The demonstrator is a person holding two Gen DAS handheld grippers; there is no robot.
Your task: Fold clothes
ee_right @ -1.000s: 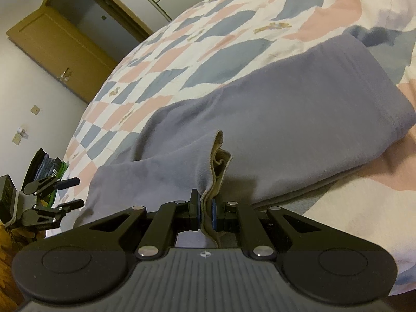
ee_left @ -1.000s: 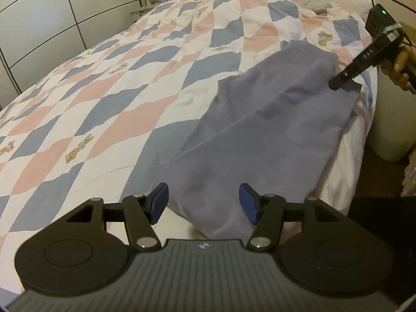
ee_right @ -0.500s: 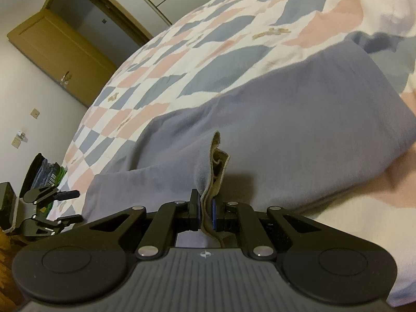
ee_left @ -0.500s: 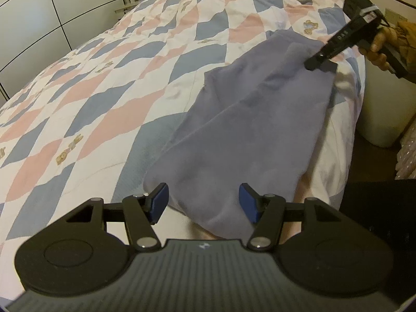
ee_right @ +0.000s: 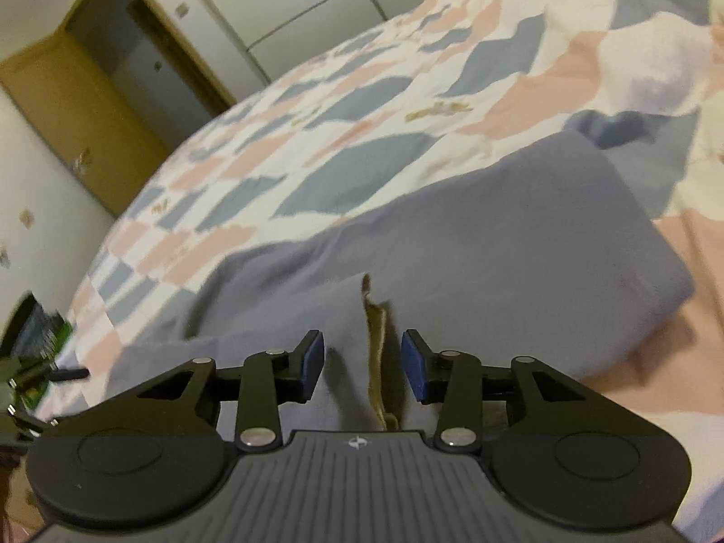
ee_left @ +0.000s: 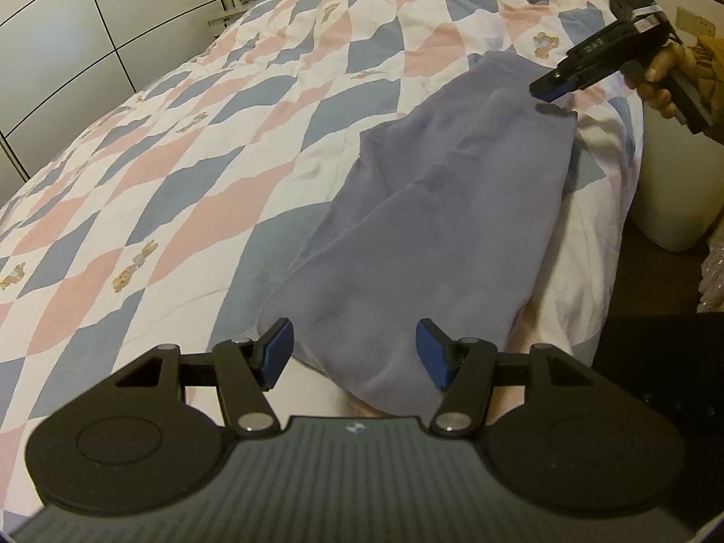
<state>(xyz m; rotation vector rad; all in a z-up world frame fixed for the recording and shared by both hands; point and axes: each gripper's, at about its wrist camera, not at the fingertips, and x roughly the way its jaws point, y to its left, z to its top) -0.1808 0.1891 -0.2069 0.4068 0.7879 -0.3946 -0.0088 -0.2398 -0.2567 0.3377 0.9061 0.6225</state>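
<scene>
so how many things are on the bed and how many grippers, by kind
grey-blue garment: 1
patchwork quilt: 1
grippers: 2, the left gripper and the right gripper, both with jaws open
total: 4

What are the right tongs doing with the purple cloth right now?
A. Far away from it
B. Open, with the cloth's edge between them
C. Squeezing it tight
B: the right tongs stand apart, and the raised edge of the purple cloth sits loose between them.
</scene>
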